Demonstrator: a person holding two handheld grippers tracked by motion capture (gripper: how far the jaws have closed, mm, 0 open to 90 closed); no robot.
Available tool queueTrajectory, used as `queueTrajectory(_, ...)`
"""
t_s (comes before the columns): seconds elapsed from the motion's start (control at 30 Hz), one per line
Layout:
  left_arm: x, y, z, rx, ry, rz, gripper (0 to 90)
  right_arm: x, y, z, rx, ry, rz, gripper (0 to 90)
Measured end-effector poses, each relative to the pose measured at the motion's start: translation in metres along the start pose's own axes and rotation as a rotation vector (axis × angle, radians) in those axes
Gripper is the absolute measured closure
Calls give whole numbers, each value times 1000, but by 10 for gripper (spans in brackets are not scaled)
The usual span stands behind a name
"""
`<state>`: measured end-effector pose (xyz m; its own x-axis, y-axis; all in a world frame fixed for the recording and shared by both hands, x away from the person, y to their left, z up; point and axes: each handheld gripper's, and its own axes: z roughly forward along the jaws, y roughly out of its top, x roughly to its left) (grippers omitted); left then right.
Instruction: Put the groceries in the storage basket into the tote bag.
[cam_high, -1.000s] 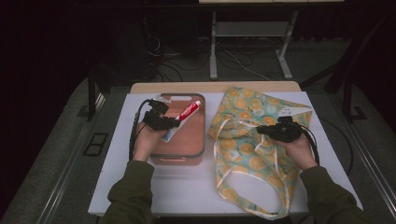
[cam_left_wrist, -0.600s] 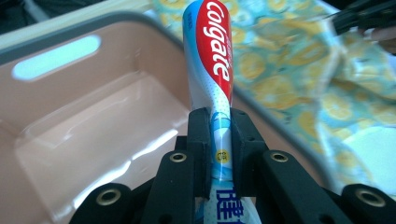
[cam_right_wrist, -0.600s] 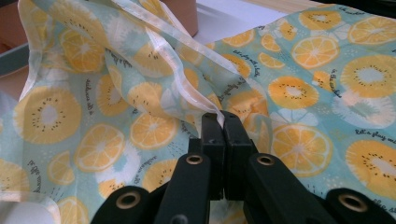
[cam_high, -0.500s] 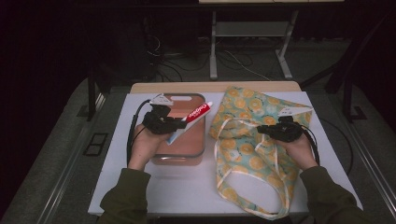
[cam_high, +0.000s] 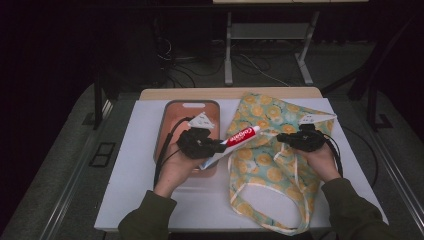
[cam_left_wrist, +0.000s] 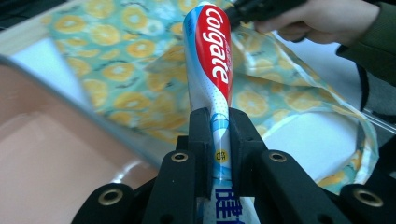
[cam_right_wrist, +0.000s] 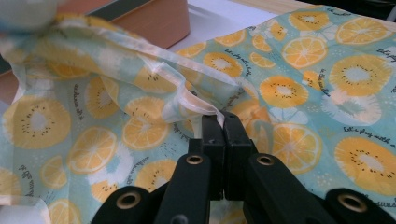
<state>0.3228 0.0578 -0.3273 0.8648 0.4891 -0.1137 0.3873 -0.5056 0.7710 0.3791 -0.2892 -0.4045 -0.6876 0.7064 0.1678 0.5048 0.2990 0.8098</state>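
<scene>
Left gripper (cam_high: 220, 147) clamped on a toothpaste tube (cam_high: 235, 140); in the left gripper view the two black jaws pinch the tube (cam_left_wrist: 212, 70) across its flattened lower part, the red printed end standing out beyond the jaws toward the bag; in the high view the tube is held clear of the table surface, slanted, its lower end over the right edge of the brown tray (cam_high: 172, 112) and its capped end pointing up and right over the near edge of the fruit-print cloth bag (cam_high: 270, 120); the tray (cam_left_wrist: 42, 163) appears as a pale brown surface at lower left of the left gripper view. Right gripper (cam_high: 281, 137) closed on the bag's rim; in the right gripper view the jaws meet on a fold of the white-trimmed hem (cam_right_wrist: 205, 105), and the cloth rises from that pinch in a raised ridge running up and left, so the top layer of the bag (cam_right_wrist: 327, 93) is lifted off the layer below; whether the mouth gapes wide cannot be told. Bag lies flat on the white table (cam_high: 135, 165), just right of the tray, its handles (cam_high: 300, 220) trailing toward the person's side; the tube's tip sits near the right gripper, apart from it. Both hands hold their grippers from below; green sleeves (cam_high: 350, 210) at the bottom edge of the high view.
</scene>
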Motion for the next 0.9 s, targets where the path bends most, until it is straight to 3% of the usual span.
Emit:
queueTrajectory(0.13, -11, -1, 18, 28, -20, 26, 812, 0, 0, 0, -2, 0, 0, 892)
queueTrajectory(0.37, -29, -10, 49, 96, -55, 32, 813, -2, 0, -2, -9, -3, 2, 892)
queueTrajectory(0.67, -42, -23, 95, 191, 23, 29, 812, -1, 0, -2, -9, -2, -3, 892)
queueTrajectory(0.73, -45, -23, 104, 194, 53, 39, 813, -1, 0, -3, -13, 0, -3, 893)
queueTrajectory(0.8, -44, -20, 110, 180, 51, 11, 813, -1, 0, -3, -14, 2, -3, 892)
queueTrajectory(0.87, -47, -17, 116, 175, 86, 21, 811, -1, 1, -3, -13, 5, -3, 893)
queueTrajectory(0.9, -47, -15, 119, 172, 84, 16, 811, -1, 1, -3, -14, 6, -4, 892)
